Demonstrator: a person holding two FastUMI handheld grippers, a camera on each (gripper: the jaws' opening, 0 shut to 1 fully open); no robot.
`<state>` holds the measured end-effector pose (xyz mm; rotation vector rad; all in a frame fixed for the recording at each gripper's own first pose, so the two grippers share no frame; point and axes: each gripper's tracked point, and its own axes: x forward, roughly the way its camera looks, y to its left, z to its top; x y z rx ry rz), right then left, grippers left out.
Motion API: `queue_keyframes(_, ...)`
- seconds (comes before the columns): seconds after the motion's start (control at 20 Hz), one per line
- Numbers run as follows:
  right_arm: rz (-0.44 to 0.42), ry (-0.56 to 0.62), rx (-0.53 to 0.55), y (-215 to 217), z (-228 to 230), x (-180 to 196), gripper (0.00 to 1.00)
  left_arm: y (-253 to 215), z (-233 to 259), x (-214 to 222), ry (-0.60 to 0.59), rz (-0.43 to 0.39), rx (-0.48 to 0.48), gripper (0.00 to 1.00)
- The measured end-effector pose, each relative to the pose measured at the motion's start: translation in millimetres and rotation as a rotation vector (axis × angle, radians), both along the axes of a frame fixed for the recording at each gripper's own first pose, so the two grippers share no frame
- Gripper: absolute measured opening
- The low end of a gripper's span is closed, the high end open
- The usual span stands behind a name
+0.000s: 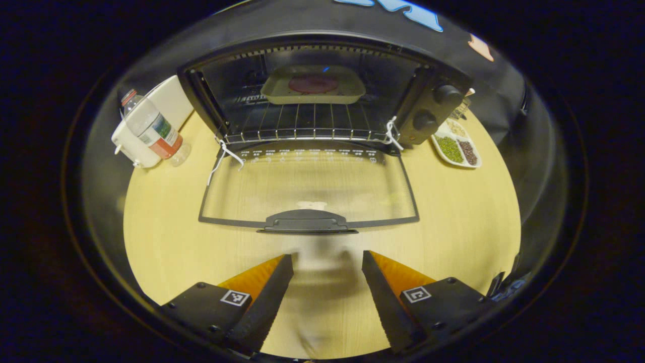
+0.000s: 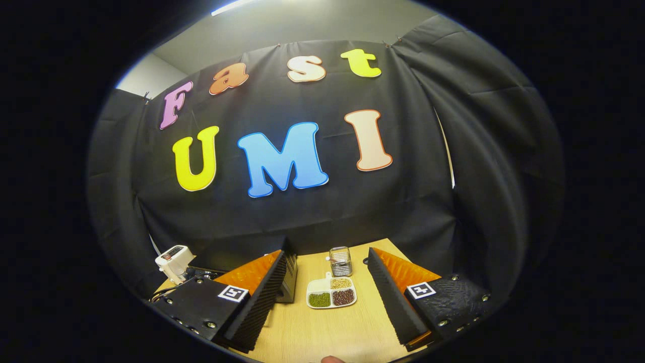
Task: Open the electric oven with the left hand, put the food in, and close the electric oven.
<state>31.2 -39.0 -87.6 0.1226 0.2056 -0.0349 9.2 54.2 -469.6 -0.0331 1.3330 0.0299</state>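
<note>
Glass door [image 1: 308, 189] lies flat on the wooden table [image 1: 166, 242], the electric oven [image 1: 322, 96] holding a tray [image 1: 313, 84] of what looks like food, while the left gripper [image 1: 327, 267] and right gripper [image 2: 330, 282] hover spread and empty.

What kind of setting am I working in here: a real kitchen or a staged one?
Most likely a staged recording booth, not a real kitchen: a black cloth wall hangs right behind a wooden table, which holds a small electric oven with its door open, a water bottle and a divided dish of beans.
</note>
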Motion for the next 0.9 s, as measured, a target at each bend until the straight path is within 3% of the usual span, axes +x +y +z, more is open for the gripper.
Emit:
queue_keyframes(0.1,-0.013,0.007,0.011,-1,-3,3,0.99,7,-11,3,0.022,-0.002,0.013,0.99)
queue_keyframes(0.15,-0.018,0.012,0.017,0,-3,4,0.99,7,-16,3,0.038,0.005,0.005,0.95)
queue_keyframes(0.35,-0.029,0.024,0.024,5,-7,9,0.99,12,-31,9,0.066,-0.008,0.01,0.99)
queue_keyframes(0.4,-0.03,0.024,0.021,6,-7,10,0.99,14,-32,11,0.064,-0.012,0.014,0.89)
queue_keyframes(0.45,-0.031,0.024,0.017,7,-6,10,0.99,17,-33,14,0.062,-0.017,0.023,0.99)
queue_keyframes(0.5,-0.033,0.022,0.013,8,-6,11,0.99,17,-35,15,0.067,-0.022,0.021,0.94)
queue_keyframes(0.6,-0.037,0.026,0.01,10,-7,12,0.99,18,-36,15,0.073,-0.038,0.024,0.99)
queue_keyframes(0.65,-0.039,0.031,0.011,10,-8,11,0.99,18,-35,16,0.072,-0.036,0.022,0.89)
queue_keyframes(0.7,-0.04,0.034,0.013,12,-10,11,0.99,17,-35,16,0.072,-0.039,0.021,0.99)
queue_keyframes(0.75,-0.038,0.037,0.013,14,-10,11,0.99,18,-35,16,0.073,-0.041,0.02,0.94)
queue_keyframes(0.9,-0.026,0.03,0.005,20,-6,10,0.99,17,-27,16,0.049,-0.047,0.024,0.99)
